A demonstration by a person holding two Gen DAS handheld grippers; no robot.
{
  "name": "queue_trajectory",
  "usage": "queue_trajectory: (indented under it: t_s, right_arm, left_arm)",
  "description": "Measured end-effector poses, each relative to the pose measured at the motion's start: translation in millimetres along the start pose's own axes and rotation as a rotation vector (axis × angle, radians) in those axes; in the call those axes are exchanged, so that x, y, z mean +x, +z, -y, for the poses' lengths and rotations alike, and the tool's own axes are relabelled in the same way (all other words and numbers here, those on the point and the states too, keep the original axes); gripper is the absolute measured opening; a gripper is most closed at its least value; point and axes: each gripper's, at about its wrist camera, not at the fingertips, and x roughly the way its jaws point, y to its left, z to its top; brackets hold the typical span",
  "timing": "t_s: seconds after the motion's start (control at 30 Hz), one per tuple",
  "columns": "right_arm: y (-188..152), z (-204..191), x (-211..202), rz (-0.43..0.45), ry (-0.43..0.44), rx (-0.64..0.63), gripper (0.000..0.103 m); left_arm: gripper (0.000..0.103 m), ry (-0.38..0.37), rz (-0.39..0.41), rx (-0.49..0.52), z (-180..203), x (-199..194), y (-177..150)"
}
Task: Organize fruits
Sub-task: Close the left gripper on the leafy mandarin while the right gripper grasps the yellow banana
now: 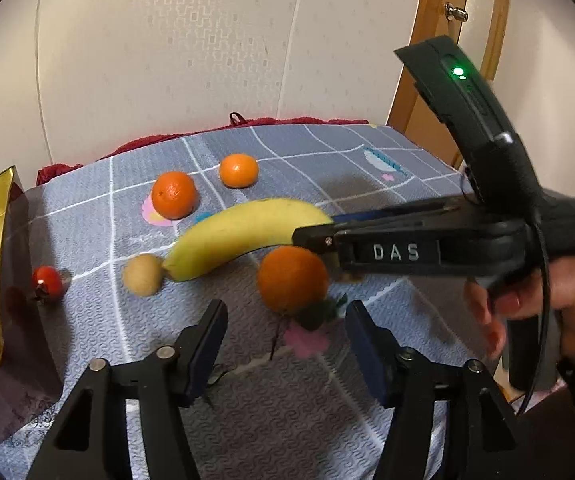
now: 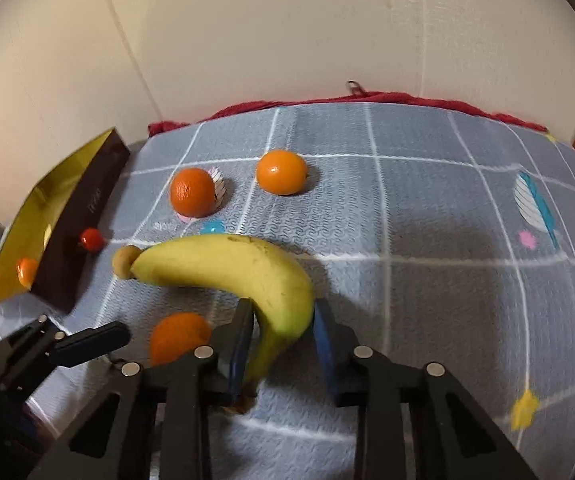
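Right gripper (image 2: 281, 334), seen from its own wrist camera, has its blue-padded jaws closed on the stem end of the curved yellow banana (image 2: 223, 268), which lies on the grey-blue grid-patterned mat (image 2: 427, 300). Left gripper (image 1: 285, 346) stands open with nothing between its jaws, just behind the nearest orange (image 1: 292, 278), not touching it.

Only the left view shows the person's hand (image 1: 543, 304) on the right gripper's handle, the green indicator light and the wooden door frame (image 1: 419, 60). Only the right view shows a small orange fruit (image 2: 27, 270) inside the gold-lined dark box (image 2: 59, 220) at the mat's left edge; the left view shows yellow banana skin there, cut off by the frame.

From the left camera the right gripper's grip is hidden side-on behind the banana's end. The nearest orange is blurred and partly hidden behind the jaws in the right view. A small tan round fruit (image 1: 142, 274) touches the banana's far tip; its kind cannot be determined. Two more oranges (image 1: 173, 195) (image 1: 238, 170) lie beyond, and a small red fruit (image 1: 47, 280) sits beside the box.
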Motion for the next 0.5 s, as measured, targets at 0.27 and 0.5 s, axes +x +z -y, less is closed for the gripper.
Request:
queue_trajectory:
  t_s: [0.27,0.5]
  right_arm:
    - [-34,39,-30,0.004,-0.076,0.215,0.031]
    - [-6,12,-21,0.042,-0.143,-0.099,0.042]
  left_arm:
    - [0.077,0.019,0.000,0.001,7,14,17]
    - [0.042,0.050,-0.052,0.084,17,39,24]
